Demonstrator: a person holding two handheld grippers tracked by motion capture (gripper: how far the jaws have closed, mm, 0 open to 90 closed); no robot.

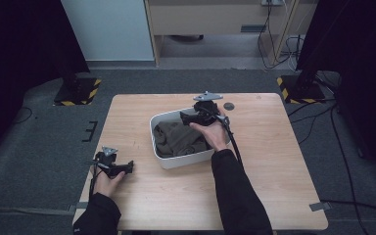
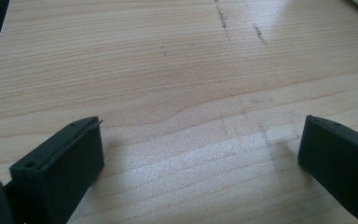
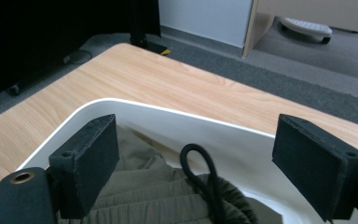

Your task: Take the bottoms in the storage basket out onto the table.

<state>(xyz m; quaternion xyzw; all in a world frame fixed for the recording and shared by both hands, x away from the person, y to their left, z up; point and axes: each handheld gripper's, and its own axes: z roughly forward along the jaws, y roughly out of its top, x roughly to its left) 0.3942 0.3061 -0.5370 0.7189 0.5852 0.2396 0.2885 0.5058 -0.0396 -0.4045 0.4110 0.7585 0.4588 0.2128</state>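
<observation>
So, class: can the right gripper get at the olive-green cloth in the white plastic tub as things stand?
Probably yes: the right gripper hangs over the open-topped tub, jaws apart, with the cloth uncovered beneath.

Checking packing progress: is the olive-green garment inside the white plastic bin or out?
Inside: the crumpled olive-green garment lies within the white plastic bin's walls, below the open right gripper.

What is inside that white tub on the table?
The white tub holds a crumpled olive-green garment with a black drawstring loop. Anything beneath the cloth is covered. The right gripper hovers above it, jaws open.
</observation>
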